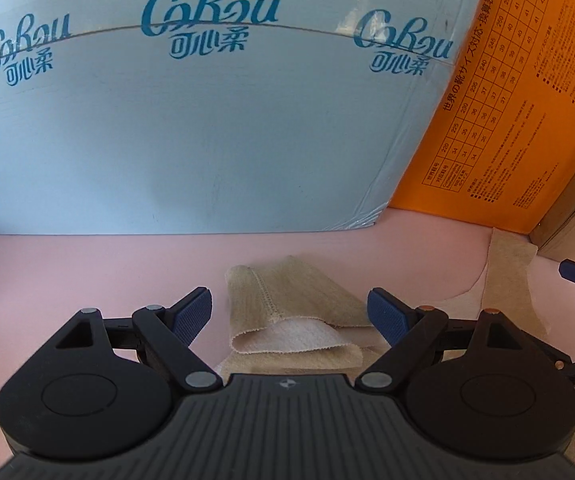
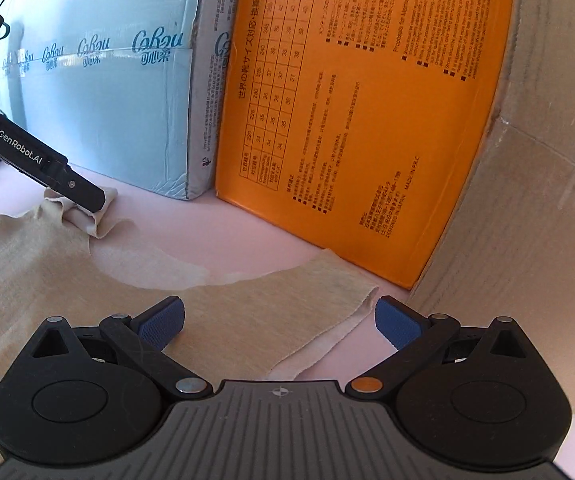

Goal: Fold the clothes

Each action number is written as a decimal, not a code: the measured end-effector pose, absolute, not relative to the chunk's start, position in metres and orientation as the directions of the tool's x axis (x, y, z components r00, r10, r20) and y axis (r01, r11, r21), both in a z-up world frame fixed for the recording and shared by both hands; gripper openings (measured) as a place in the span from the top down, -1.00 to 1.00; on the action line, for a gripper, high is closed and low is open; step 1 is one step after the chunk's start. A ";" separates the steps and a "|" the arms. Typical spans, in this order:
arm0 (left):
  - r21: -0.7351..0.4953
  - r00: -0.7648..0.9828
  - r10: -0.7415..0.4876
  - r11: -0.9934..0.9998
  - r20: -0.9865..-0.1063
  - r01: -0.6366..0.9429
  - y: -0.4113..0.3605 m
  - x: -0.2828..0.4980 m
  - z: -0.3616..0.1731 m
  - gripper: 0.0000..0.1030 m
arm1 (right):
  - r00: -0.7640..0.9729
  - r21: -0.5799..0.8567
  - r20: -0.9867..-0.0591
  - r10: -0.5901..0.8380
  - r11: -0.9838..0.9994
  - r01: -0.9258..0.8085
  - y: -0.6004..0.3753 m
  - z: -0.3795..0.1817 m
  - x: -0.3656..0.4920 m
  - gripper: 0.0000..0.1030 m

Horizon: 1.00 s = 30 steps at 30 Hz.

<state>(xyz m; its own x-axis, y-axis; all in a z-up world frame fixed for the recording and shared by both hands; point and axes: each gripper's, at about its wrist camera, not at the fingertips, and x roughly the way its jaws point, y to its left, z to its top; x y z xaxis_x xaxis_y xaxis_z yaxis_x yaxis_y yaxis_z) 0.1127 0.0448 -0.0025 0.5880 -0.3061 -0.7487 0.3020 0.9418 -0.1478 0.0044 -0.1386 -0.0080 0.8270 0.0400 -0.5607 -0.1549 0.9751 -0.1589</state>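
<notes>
beige garment (image 2: 67, 280) on pink table (image 1: 87, 272), left gripper (image 1: 289, 316) and right gripper (image 2: 279, 324) spread wide

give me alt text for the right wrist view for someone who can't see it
An open right claw hovers over the shoulder strap of a beige garment spread on a pink table. The left claw touches the other strap. A blue box and an orange box stand behind.

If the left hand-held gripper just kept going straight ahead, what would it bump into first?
Probably the beige garment: its folded strap lies between the open fingers of the left hand-held gripper. Past it is bare pink tabletop, then the pale blue box. Depth is hard to judge.
</notes>
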 end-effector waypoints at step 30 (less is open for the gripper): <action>-0.245 0.606 -0.296 0.955 -0.739 0.167 0.061 0.134 -0.009 0.73 | 0.728 0.100 -0.685 -0.005 0.990 0.101 -0.193 -0.006 0.062 0.63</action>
<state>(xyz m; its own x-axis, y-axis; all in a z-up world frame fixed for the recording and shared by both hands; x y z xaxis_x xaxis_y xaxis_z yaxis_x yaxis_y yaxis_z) 0.1342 0.0609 -0.0092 0.6058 -0.2956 -0.7386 0.1671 0.9550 -0.2451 0.0620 -0.1927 -0.0060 0.7283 -0.0053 -0.6852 0.1010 0.9899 0.0997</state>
